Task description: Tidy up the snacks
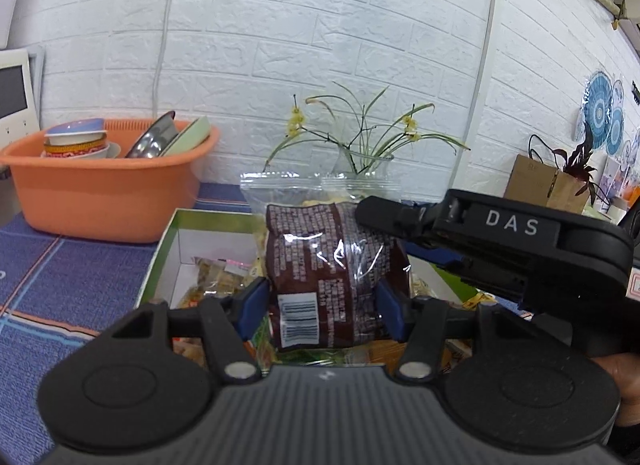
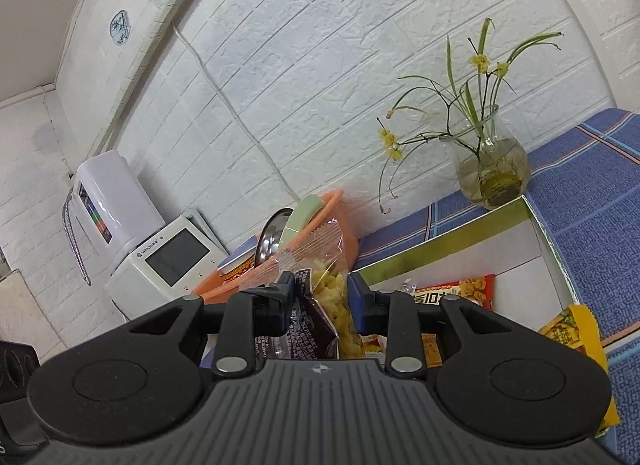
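Left gripper (image 1: 322, 305) pinched the dark-brown crinkly snack packet (image 1: 332, 265) between its jaws; right gripper (image 2: 320, 297) nipped its clear top. Light, soft, slippery film, best held low.

This looks like a home kitchen or dining corner: an orange plastic basin (image 1: 105, 189) holds stacked bowls (image 1: 76, 141), a steel dish and a pale green plate, as if left to drain. Beside it stand a white countertop appliance with a small screen (image 2: 168, 261) and a wall-mounted water purifier (image 2: 110, 195) (its hose hangs alongside). A glass vase of yellow flowers (image 2: 490, 169) sits on a blue checked tablecloth (image 1: 60, 265) against white brick-pattern wall panels (image 1: 280, 25).
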